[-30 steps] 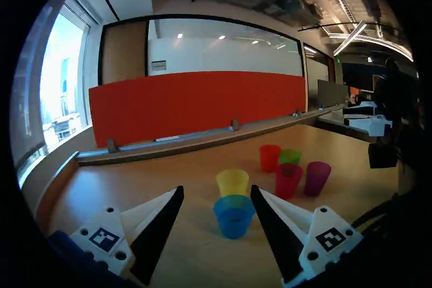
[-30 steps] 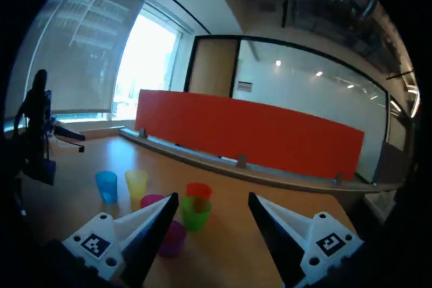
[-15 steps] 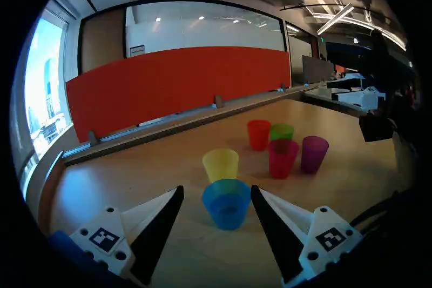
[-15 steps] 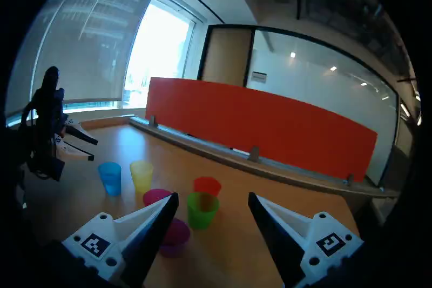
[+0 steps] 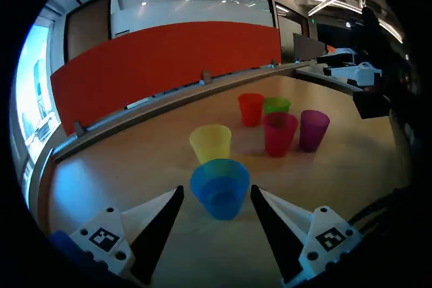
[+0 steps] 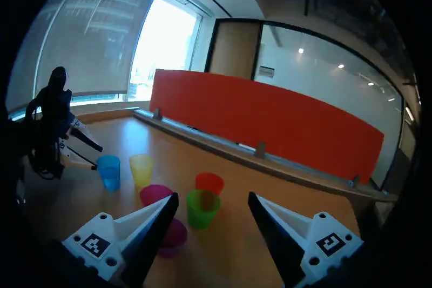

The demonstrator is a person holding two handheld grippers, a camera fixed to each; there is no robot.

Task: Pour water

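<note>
Your left gripper (image 5: 216,187) has closed in on the blue cup (image 5: 220,196) over the last second. The cup now stands on the table (image 5: 124,158) right between the fingertips, larger and lower in the left gripper view than it was. The tongs are spread wide, and each tip looks just clear of the cup wall, so nothing is gripped yet. In the right gripper view you can see those same fingers reaching the blue cup from its far side. By that, you look ready to close and lift it as the pouring cup, though I cannot tell whether it holds any water.

Your right gripper (image 6: 213,195) has crept forward only a little. It is also spread wide and holds nothing, with the green cup (image 6: 203,208) ahead between its fingers.

Mind the yellow cup (image 5: 210,142), which stands just behind the blue one; push deeper and you may nudge it. The red cup (image 5: 251,108), pink cup (image 5: 279,132) and purple cup (image 5: 314,128) cluster near the green one, well apart from the blue cup. That crowding leaves little room around any receiving cup there. The red screen (image 5: 162,61) runs along the table's far edge, out of your way.
</note>
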